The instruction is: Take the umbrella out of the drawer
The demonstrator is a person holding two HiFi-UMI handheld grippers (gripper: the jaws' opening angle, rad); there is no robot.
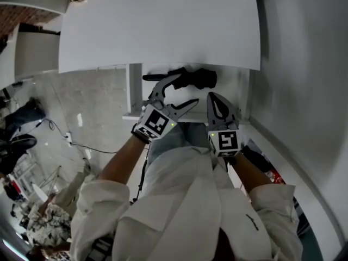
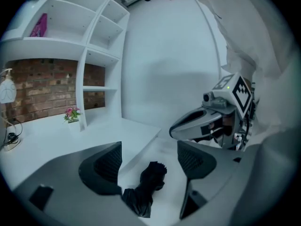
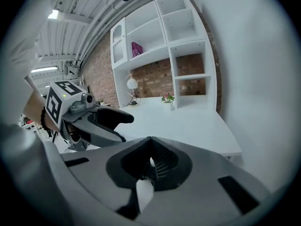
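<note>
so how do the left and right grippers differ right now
The left gripper's jaws stand apart; the right gripper's are together, on nothing. The left gripper looks down at the black umbrella lying in the open drawer, framed between its jaws; the right gripper looks out across the white desk. Both are held over the drawer's front.

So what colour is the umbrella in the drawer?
Black: the umbrella shows best in the left gripper view.
</note>
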